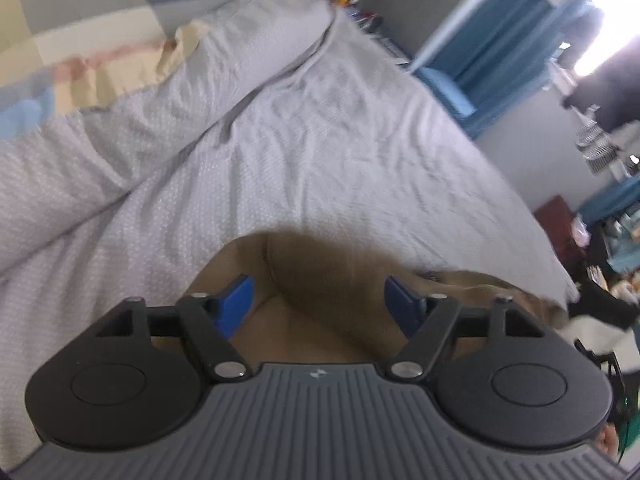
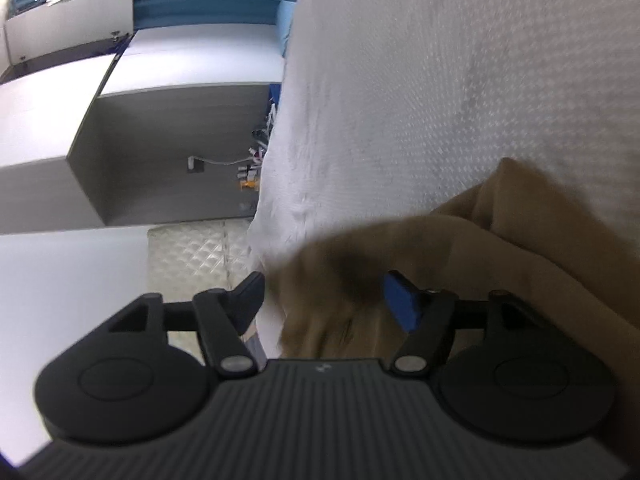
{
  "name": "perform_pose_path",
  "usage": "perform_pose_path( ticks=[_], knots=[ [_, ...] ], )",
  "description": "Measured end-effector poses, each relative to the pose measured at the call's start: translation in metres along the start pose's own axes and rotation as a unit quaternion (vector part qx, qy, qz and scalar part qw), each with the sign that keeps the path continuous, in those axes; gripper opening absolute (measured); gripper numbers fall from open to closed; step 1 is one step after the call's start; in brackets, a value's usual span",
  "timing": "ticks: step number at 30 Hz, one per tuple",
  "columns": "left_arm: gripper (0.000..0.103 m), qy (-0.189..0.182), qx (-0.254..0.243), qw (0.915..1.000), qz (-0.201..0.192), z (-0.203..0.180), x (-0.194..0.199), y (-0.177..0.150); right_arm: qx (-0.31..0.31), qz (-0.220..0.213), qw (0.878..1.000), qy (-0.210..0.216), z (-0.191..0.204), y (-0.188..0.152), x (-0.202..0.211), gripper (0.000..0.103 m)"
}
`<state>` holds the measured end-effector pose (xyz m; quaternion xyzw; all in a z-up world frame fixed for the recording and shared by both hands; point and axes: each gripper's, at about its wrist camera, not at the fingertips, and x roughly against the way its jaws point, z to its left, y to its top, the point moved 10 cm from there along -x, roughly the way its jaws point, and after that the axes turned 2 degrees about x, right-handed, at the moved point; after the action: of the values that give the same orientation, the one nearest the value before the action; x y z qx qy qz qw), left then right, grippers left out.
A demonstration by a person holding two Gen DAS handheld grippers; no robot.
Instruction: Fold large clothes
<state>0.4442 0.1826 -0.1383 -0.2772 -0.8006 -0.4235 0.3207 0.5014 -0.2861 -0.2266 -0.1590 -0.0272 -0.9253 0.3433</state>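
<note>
While tilted downward, both tools [image 1: 318, 300] [image 2: 324, 300] agape.

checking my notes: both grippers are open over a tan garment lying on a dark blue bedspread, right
Not quite: the bedspread is white with a fine textured weave, not dark blue, as the left wrist view shows. The rest stands: the left gripper and the right gripper both have their jaws apart, with the tan garment lying on the bed beneath them.
</note>
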Motion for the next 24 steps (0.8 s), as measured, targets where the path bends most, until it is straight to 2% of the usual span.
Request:
perform_pose_path(
  ticks=[3,7,9,11,13,16,18,19,22,24],
  knots=[
    [0.077,0.020,-0.032,0.9990,-0.022,-0.001,0.033,-0.010,0.054,0.008,0.998,-0.018,0.008,-0.008,0.019,0.068],
    [0.077,0.004,-0.054,0.9972,-0.052,-0.020,0.071,-0.036,0.121,0.006,0.992,-0.031,0.026,-0.026,0.034,0.071],
    [0.077,-0.003,-0.075,0.9944,-0.074,-0.037,0.084,-0.055,0.171,0.008,0.984,-0.038,0.039,-0.041,0.040,0.071],
    [0.077,-0.012,-0.106,0.9880,-0.111,-0.060,0.099,-0.075,0.225,0.013,0.974,-0.041,0.049,-0.059,0.047,0.071],
    [0.077,-0.026,-0.125,0.9830,-0.132,-0.081,0.108,-0.097,0.281,0.015,0.959,-0.044,0.058,-0.081,0.057,0.071],
    [0.076,-0.034,-0.150,0.9762,-0.152,-0.108,0.114,-0.127,0.365,0.018,0.929,-0.059,0.063,-0.119,0.067,0.070],
    [0.076,-0.023,-0.183,0.9684,-0.168,-0.124,0.113,-0.146,0.421,0.026,0.905,-0.061,0.065,-0.149,0.073,0.068],
    [0.074,-0.017,-0.197,0.9650,-0.172,-0.130,0.111,-0.153,0.442,0.031,0.894,-0.064,0.066,-0.161,0.074,0.062],
    [0.060,0.000,-0.219,0.9610,-0.169,-0.133,0.096,-0.170,0.505,0.037,0.859,-0.078,0.061,-0.191,0.076,0.050],
    [0.055,0.022,-0.225,0.9613,-0.157,-0.124,0.079,-0.176,0.541,0.030,0.835,-0.092,0.061,-0.204,0.069,0.049]
  ],
)
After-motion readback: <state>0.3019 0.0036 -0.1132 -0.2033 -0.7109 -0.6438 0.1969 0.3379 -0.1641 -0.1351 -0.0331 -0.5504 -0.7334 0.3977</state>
